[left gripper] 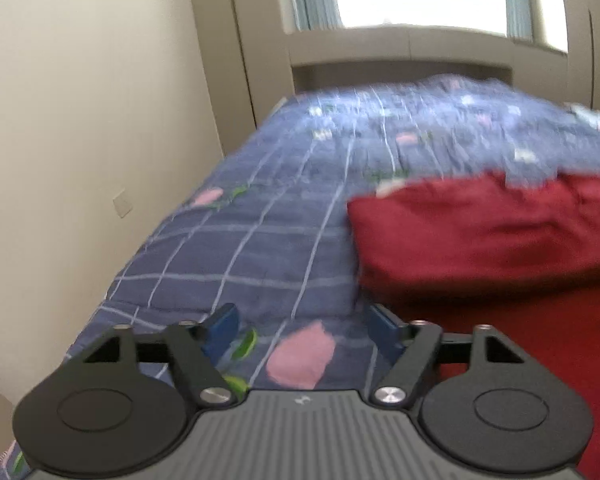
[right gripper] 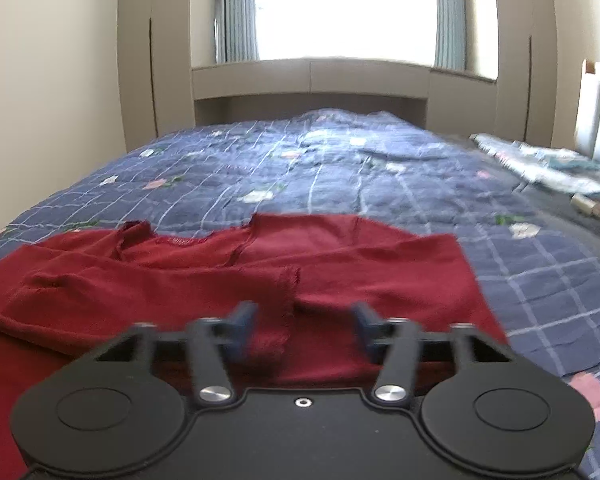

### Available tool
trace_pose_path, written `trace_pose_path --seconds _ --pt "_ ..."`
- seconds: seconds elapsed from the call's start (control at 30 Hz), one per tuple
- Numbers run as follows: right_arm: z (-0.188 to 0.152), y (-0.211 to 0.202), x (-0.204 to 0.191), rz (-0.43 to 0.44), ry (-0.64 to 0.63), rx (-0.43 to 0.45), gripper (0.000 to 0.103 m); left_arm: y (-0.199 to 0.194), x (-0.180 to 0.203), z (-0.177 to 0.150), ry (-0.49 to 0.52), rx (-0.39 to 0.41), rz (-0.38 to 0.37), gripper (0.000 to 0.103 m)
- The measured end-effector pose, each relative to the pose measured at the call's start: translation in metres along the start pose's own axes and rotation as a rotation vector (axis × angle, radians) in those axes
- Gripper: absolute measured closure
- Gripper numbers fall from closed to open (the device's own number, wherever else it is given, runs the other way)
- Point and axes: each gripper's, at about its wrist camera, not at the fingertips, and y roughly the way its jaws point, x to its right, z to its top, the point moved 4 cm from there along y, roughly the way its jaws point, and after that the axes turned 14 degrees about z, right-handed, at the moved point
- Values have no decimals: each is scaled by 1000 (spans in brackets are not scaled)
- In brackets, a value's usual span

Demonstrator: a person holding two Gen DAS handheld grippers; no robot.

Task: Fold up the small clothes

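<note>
Dark red knit garment lies partly folded on the blue checked quilt with pink flowers covering the bed. Left tongs apart over bare quilt, beside the garment. Right tongs apart above the garment, gripping nothing.

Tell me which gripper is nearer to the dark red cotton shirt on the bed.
Right. The right gripper hangs directly over the dark red cotton shirt, fingers open. The left gripper is beside its edge, over the blue checked quilt.
</note>
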Motion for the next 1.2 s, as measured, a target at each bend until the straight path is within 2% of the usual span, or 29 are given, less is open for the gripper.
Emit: trace_pose_path --seconds 0.07,0.2,0.23,0.33,0.4,0.47,0.57,0.77,0.9,1.03,1.1,1.2 --pt "3 0 -1 -20 -30 12 20 1 4 10 -62 16 -6 7" --pt "7 7 -11 -37 -129 14 7 17 27 26 -117 20 -2 6" --pt "7 9 -14 -42 -157 12 6 24 34 26 -115 15 14 6" --pt "4 15 -15 -96 -230 -9 6 47 49 23 -94 -65 100 6" --pt "1 18 -10 -158 -240 -23 6 53 48 18 -121 -86 98 5" --pt "-3 20 0 -196 -203 -40 2 52 42 12 -160 -80 96 1" --pt "-5 22 8 -199 -159 -51 1 56 34 4 -217 -104 80 0" --pt "-9 23 3 -229 -201 -47 1 63 30 0 -241 -140 46 0" --pt "-9 22 6 -211 -177 -43 1 63 23 -2 -297 -152 0 0" --pt "-8 12 17 -157 -71 -70 1 44 15 -7 -306 -154 -2 0" --pt "-12 -9 21 -121 -33 -64 1 24 9 -14 -297 -147 -15 0" --pt "-25 -46 24 -125 -35 -60 0 -5 -1 -31 -271 -143 -54 0"
